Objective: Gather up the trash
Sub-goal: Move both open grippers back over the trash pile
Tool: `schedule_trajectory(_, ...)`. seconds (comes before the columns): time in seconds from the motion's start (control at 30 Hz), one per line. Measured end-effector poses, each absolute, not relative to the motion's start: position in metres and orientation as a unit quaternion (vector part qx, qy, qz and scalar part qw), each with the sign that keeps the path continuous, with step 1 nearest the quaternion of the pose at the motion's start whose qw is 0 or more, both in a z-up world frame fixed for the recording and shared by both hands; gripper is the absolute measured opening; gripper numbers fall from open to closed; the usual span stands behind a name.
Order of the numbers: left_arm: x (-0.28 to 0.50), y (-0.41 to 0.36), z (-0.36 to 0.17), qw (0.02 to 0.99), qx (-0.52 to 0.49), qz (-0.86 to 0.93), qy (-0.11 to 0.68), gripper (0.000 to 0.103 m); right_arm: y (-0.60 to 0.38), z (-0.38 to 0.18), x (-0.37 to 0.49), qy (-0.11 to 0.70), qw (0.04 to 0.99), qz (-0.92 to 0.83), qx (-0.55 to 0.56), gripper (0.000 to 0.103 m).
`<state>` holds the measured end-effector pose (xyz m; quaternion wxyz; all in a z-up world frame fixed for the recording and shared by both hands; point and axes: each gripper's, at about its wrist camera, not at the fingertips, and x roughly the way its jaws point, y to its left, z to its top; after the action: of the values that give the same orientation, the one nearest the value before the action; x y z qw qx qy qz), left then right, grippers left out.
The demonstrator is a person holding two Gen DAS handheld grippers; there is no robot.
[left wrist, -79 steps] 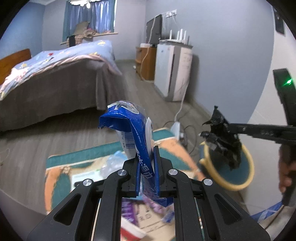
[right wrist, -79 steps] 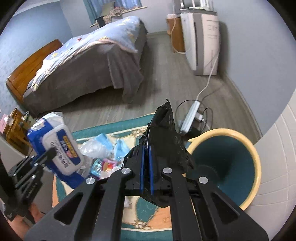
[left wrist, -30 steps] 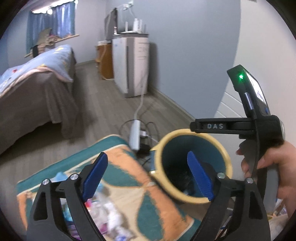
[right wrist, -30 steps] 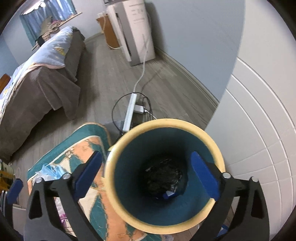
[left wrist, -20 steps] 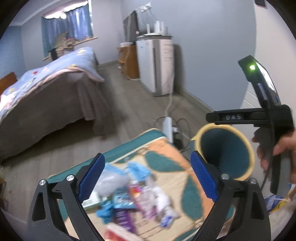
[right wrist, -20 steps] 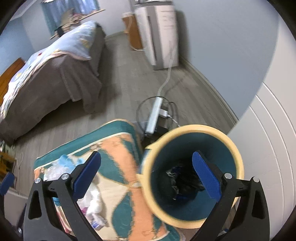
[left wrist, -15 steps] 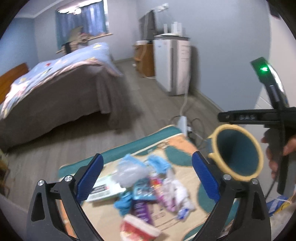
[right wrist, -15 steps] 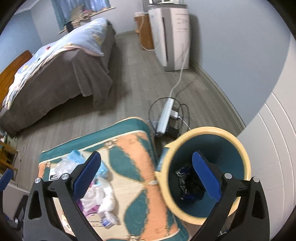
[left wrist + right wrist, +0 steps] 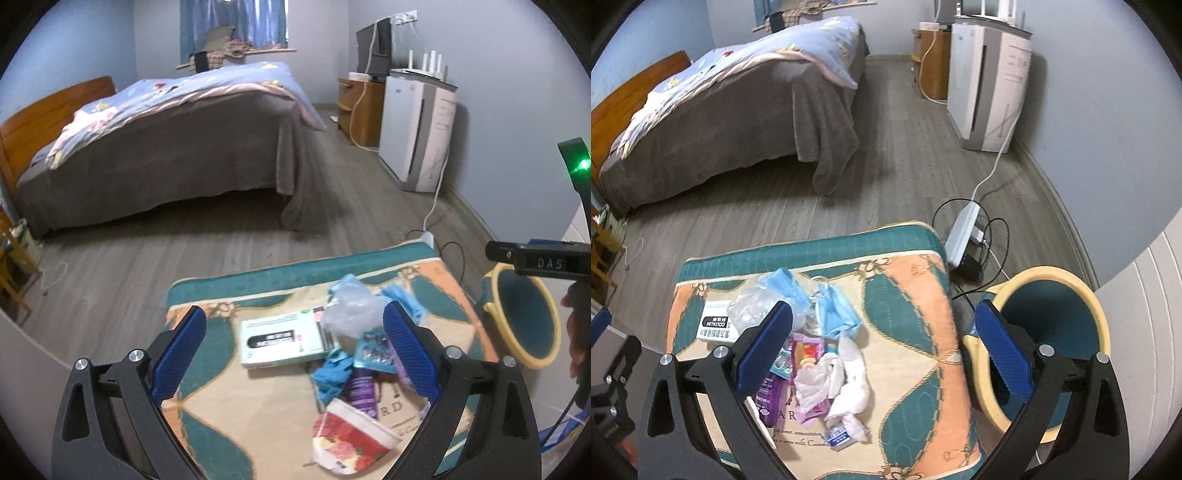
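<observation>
Above rug (image 9: 908, 302), both grippers agape.

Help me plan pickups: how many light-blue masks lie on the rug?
3 masks: one behind the clear bag, one right of it, one crumpled near the box; others may be hidden.

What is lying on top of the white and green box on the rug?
A crumpled clear plastic bag overlaps the right end of the white and green box, which lies flat on the rug. The end under the bag is hidden; its printed top otherwise shows.
</observation>
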<state>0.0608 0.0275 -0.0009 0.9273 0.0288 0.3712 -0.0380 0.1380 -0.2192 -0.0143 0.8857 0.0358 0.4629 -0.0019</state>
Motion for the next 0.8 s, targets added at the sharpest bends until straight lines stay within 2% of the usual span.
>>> schedule_trajectory(0.33, 0.074, 0.064, -0.017, 0.919, 0.007, -0.004, 0.393, 0.096, -0.206, -0.018, 0.139, 0.401, 0.915, 0.015, 0.035, 0.097)
schedule_trajectory(0.47, 0.077, 0.077, -0.021, 0.915, -0.009, 0.008, 0.403, 0.096, -0.203, -0.033, 0.142, 0.434, 0.901, 0.02, 0.013, 0.097)
schedule_trajectory(0.8, 0.083, 0.076, -0.034, 0.907, 0.015, 0.005, 0.421, 0.096, -0.2, -0.077, 0.149, 0.533, 0.842, 0.05, 0.066, 0.097)
